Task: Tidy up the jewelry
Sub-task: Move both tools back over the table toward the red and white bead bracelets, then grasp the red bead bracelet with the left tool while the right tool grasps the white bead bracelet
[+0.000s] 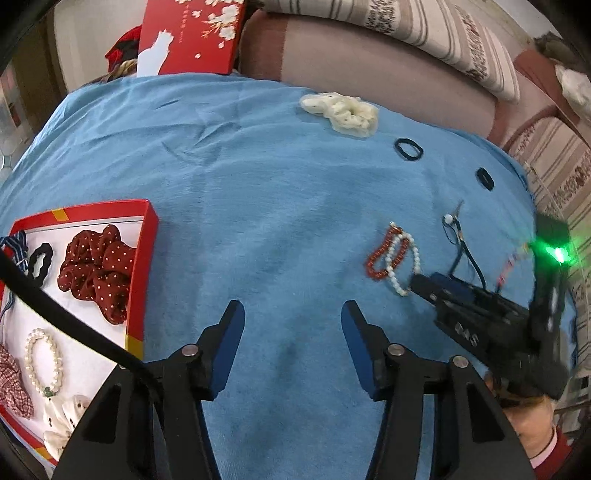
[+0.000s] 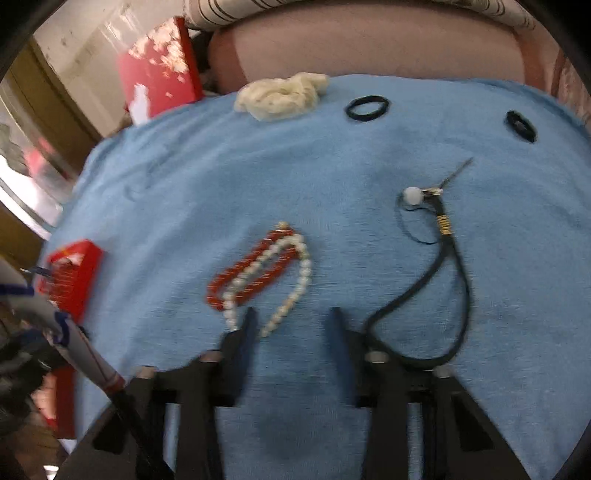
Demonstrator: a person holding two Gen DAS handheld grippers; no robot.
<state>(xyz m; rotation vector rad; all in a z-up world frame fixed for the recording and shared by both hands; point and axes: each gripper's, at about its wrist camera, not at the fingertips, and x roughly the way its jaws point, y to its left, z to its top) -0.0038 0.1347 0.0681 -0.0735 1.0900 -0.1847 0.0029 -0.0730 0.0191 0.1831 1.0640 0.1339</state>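
A red bead bracelet (image 2: 255, 269) and a white pearl bracelet (image 2: 291, 284) lie overlapped on the blue cloth (image 2: 295, 166); both also show in the left wrist view (image 1: 384, 254). My right gripper (image 2: 293, 321) is open and empty, its fingertips just short of the pearl bracelet; it also shows in the left wrist view (image 1: 419, 282). My left gripper (image 1: 293, 317) is open and empty above bare cloth, right of the red tray (image 1: 142, 266), which holds a dark red dotted scrunchie (image 1: 98, 269), a pearl bracelet (image 1: 42, 360) and other hair ties.
A cream scrunchie (image 1: 341, 109), two black hair ties (image 1: 408, 149) (image 1: 484, 178) and a black cord necklace with a white bead (image 2: 439, 266) lie on the cloth. A red box lid (image 1: 188, 35) leans at the back. A sofa (image 1: 369, 55) lies beyond.
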